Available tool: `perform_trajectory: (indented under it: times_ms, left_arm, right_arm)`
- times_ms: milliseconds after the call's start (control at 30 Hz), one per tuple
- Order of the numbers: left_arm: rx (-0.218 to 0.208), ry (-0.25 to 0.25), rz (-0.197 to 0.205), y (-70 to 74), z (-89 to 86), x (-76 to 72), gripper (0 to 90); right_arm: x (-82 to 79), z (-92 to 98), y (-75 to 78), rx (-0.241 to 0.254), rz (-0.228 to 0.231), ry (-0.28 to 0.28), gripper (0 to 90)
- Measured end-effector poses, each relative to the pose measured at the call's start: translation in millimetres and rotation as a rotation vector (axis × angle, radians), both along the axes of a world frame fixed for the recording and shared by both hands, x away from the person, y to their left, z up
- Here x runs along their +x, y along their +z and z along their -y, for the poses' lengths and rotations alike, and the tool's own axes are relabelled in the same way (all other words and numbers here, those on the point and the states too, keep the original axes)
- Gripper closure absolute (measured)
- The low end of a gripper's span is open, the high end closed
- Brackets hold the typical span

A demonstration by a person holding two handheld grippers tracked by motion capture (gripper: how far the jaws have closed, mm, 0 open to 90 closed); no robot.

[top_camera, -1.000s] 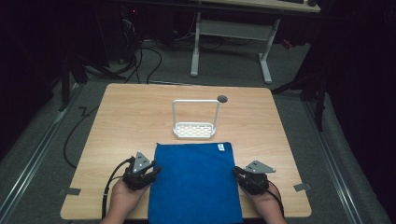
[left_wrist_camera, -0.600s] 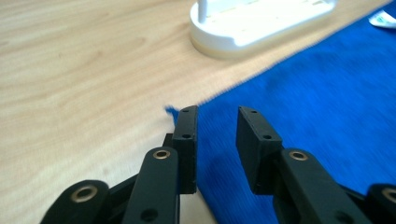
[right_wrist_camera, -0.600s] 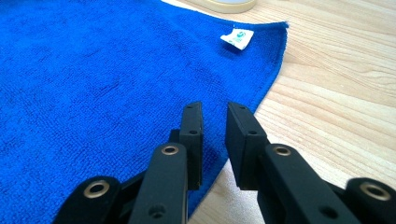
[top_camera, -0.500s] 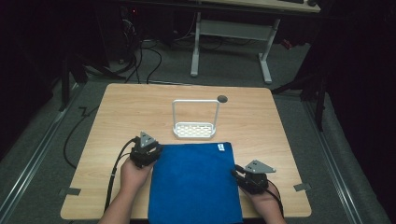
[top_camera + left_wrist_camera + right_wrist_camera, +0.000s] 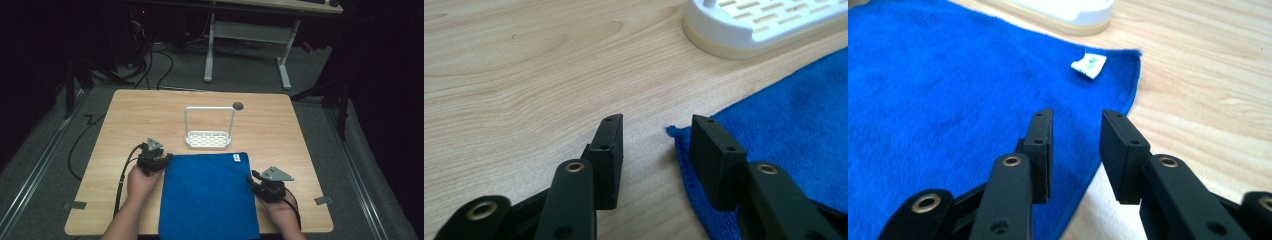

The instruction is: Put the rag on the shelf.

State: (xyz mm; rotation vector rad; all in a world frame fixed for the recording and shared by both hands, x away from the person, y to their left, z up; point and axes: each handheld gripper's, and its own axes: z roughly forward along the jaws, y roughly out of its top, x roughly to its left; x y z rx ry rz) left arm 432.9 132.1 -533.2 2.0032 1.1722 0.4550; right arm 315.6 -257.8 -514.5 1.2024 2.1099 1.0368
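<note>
blue towel flat | left tool parted, straddling far-left corner | right tool parted, over right edge

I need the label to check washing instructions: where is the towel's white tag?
In the high view, the white tag sits at the blue towel's far right corner, just beside the white rack.

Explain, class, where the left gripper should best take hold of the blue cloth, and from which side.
Probably the far left corner of the blue cloth, approached from the bare table on its left. The cloth lies flat, so only an edge or corner offers something to pinch. That corner already lies between the open fingers of the left gripper, whose jaws have just been opening.
</note>
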Motion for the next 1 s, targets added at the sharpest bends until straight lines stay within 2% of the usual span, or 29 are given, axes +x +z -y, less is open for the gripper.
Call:
perform_trajectory:
  times_ms: [167,233,267,300,367,533,767,867,933,1000]
  left_arm:
    - [-0.012,-0.019,-0.003,-0.7,0.5,0.3,61.1]
    - [-0.016,-0.033,-0.005,-0.7,1.3,-0.2,63.4]
    - [-0.016,-0.033,-0.005,-0.7,1.3,-0.2,64.2]
    - [-0.007,-0.041,-0.001,-0.6,2.6,-1.2,64.9]
    - [-0.011,-0.051,-0.005,-0.5,3.5,-2.1,67.6]
    - [0.013,-0.069,0.006,-0.4,8.5,-5.1,71.4]
    - [0.007,-0.071,0.006,-0.3,7.4,-4.7,75.0]
    - [0.0,-0.075,0.0,-0.3,6.9,-4.8,78.5]
    - [-0.011,-0.075,-0.011,-0.4,7.2,-5.1,80.4]
    - [-0.015,-0.077,-0.014,-0.4,7.2,-5.3,83.2]
  right_arm:
    - [15.8,-2.6,6.0,-0.022,-0.005,-0.031,66.4]
    - [26.9,-2.6,8.7,-0.026,-0.01,-0.052,65.8]
    - [26.9,-2.6,8.7,-0.026,-0.01,-0.052,65.8]
    - [36.3,-4.1,11.0,-0.037,-0.009,-0.066,65.6]
    - [44.5,-6.0,12.2,-0.054,-0.012,-0.073,65.6]
    - [67.5,-10.3,9.2,-0.081,-0.03,-0.093,65.0]
    - [89.9,-9.8,-4.3,-0.061,-0.087,-0.123,63.2]
    - [94.1,-8.6,-8.6,-0.025,-0.099,-0.121,63.1]
    - [95.3,-9.4,-11.8,-0.024,-0.115,-0.114,63.3]
    - [95.2,-11.0,-14.3,-0.032,-0.12,-0.108,67.6]
